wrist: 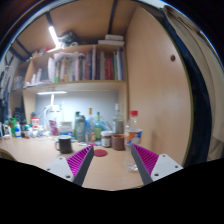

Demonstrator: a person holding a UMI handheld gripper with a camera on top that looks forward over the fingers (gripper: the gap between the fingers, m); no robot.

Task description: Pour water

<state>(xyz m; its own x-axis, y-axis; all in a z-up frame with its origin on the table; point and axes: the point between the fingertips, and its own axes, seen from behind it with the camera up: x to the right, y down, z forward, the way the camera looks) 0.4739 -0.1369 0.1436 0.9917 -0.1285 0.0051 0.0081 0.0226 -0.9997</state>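
My gripper [112,163] is open above a light wooden desk [110,172], its two purple-padded fingers [84,162] spread wide with nothing between them. A clear water bottle with a red cap [135,127] stands just beyond the right finger. Ahead of the fingers, a brown cup [118,142] stands next to a round red coaster [101,152] lying flat on the desk. A dark mug [65,144] stands beyond the left finger.
Several bottles and jars [85,127] line the back of the desk. A shelf of books and papers [80,68] hangs above them. A tall wooden panel [160,90] stands to the right. More clutter [15,128] sits at the far left.
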